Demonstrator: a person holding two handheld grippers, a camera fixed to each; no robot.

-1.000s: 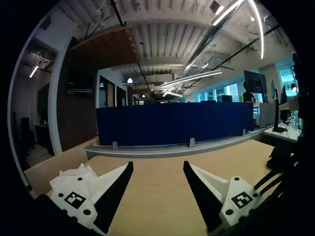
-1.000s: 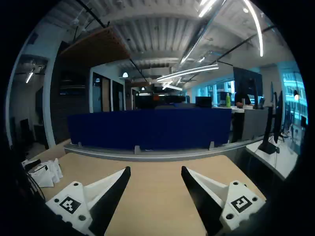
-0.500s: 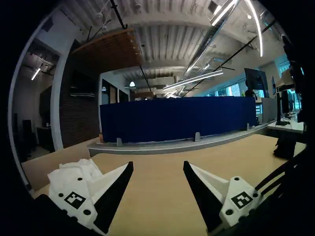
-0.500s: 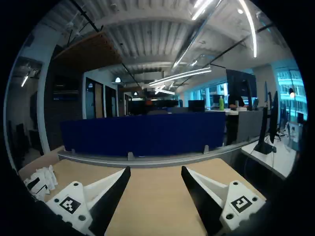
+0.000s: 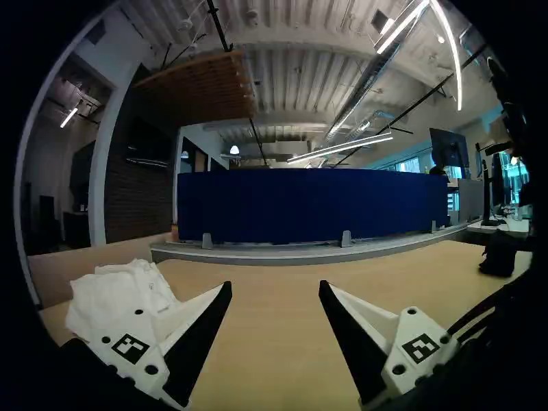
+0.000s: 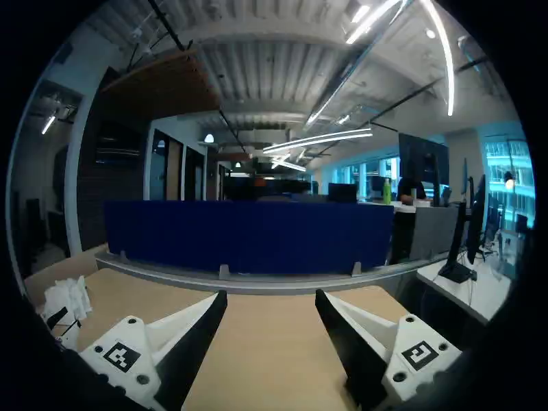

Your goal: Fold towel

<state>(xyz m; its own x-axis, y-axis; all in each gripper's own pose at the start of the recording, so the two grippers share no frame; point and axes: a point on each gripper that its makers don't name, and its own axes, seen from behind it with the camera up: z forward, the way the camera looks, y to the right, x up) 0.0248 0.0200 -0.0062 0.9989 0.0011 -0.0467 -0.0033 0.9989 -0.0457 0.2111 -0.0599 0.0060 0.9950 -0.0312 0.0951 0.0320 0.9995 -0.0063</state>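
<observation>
A crumpled white towel (image 5: 116, 294) lies on the wooden table (image 5: 274, 322) at the lower left of the left gripper view, partly behind the left finger of my left gripper (image 5: 274, 301). That gripper is open and holds nothing. In the right gripper view the towel (image 6: 65, 298) shows as a small white heap at the far left table edge, with part of the other gripper in front of it. My right gripper (image 6: 270, 308) is open over bare table, well to the right of the towel.
A blue partition (image 5: 308, 205) on a grey rail runs along the table's far edge. A dark object (image 5: 499, 253) sits at the right of the table in the left gripper view. A neighbouring desk with a monitor (image 6: 472, 219) stands beyond the right edge.
Both grippers have sunk closer to the table, so the partition stands higher in view. The towel now shows more fully beside the left finger of my left gripper. Both stay open.
</observation>
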